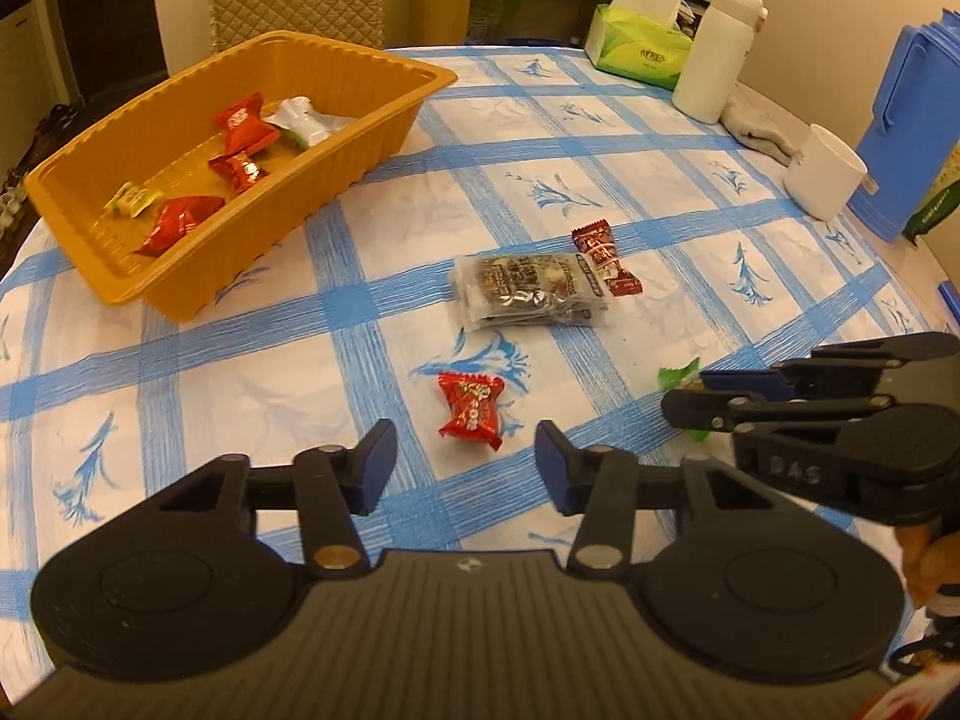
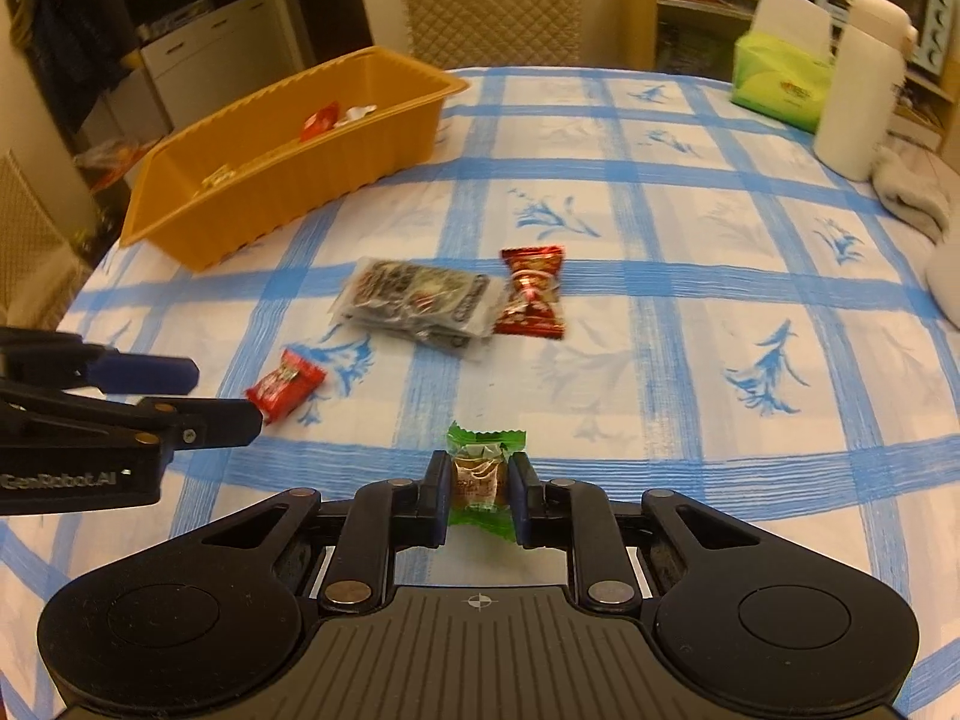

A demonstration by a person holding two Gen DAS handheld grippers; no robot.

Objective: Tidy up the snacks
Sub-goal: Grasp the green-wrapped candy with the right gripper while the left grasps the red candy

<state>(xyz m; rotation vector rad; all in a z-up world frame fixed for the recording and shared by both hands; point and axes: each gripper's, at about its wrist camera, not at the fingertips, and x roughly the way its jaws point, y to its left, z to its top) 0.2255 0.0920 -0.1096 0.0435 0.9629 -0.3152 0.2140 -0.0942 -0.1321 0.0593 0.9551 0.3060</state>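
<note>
The right gripper (image 2: 479, 489) has its jaws closed on the green candy (image 2: 483, 468) just above the desk (image 2: 660, 360); light and crinkly, it is best pinched across its firm middle. The left gripper (image 1: 465, 465) hangs half-open, empty, before the red candy (image 1: 471, 403).

Both cameras sit just behind their own fingers and look forward and steeply down across the table (image 1: 600, 138) toward its far edge, close above the checked cloth.

The left wrist view faces the far left part, with the orange tray (image 1: 372, 132) large at upper left and the right gripper (image 1: 690, 396) entering from the right edge.

The right wrist view stands beside it, a little further right, and catches the left gripper (image 2: 222, 396) at its left edge.

Both share the tray (image 2: 336, 180), the dark snack packet (image 1: 528, 291) (image 2: 420, 306) mid-table, and the white bottle (image 1: 714, 54) (image 2: 858, 84) near the far right edge.
</note>
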